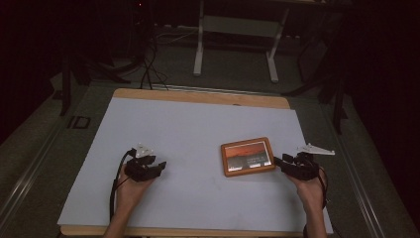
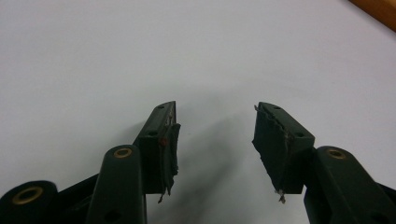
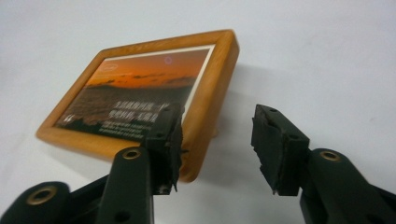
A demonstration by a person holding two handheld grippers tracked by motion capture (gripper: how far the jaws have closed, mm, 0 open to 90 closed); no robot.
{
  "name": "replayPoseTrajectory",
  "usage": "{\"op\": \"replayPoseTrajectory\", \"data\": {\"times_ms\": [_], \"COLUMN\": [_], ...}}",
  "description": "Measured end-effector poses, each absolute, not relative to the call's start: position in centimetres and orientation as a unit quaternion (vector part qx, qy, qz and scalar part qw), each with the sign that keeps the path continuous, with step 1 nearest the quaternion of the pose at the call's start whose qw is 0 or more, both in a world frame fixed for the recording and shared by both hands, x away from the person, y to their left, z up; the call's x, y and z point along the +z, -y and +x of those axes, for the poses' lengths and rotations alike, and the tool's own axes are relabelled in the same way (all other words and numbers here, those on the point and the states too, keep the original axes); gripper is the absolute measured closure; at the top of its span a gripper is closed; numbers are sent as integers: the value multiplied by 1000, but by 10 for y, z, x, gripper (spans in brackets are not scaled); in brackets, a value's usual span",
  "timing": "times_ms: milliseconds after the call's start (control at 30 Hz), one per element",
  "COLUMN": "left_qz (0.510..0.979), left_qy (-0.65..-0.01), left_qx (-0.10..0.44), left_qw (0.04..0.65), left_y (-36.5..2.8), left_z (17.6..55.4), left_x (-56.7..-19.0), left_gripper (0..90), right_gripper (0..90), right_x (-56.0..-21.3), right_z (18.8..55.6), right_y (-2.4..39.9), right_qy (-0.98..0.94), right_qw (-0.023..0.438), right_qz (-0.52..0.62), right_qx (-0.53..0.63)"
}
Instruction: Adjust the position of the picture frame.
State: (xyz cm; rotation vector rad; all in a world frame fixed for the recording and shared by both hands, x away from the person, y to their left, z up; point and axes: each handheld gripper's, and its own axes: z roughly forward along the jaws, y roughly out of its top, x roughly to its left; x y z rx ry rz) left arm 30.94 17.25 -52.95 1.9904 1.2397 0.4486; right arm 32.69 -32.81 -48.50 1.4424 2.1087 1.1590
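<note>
White sheeting [image 1: 198, 124] covers the wooden counter [image 1: 198, 95] in a dark room with grey floor [image 1: 233, 69]. Both grippers, left [image 1: 159, 166] and right [image 1: 278, 161], gape empty. A frame [image 1: 247, 156] lies flat just beside the right gripper.

A framed picture [image 1: 247, 156] lies flat just beside the right tool [image 1: 281, 160].

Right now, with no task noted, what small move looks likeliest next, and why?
Probably the right gripper eases forward and shuts on the picture frame's near edge: its jaws stand open there, one over the frame's corner, while the left gripper rests open, apart.
</note>
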Motion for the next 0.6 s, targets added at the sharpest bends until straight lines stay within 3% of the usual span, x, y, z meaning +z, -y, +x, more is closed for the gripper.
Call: {"op": "replayPoseTrajectory", "data": {"times_ms": [267,500,600], "left_qz": [785,792,807], "left_qy": [-464,-442,-411], "left_qx": [159,147,142], "left_qw": [379,396,399], "left_y": [-161,-145,-124], "left_z": [312,322,333], "left_x": [-524,-513,-503], "left_gripper": [493,493,493], "right_gripper": [461,510,585], "right_x": [-489,-492,-493], "right_z": [321,324,325], "right_y": [315,316,318], "right_qy": [-740,-734,-734], "right_qw": [160,145,134], "right_qz": [514,521,519], "right_qx": [404,412,418]}}
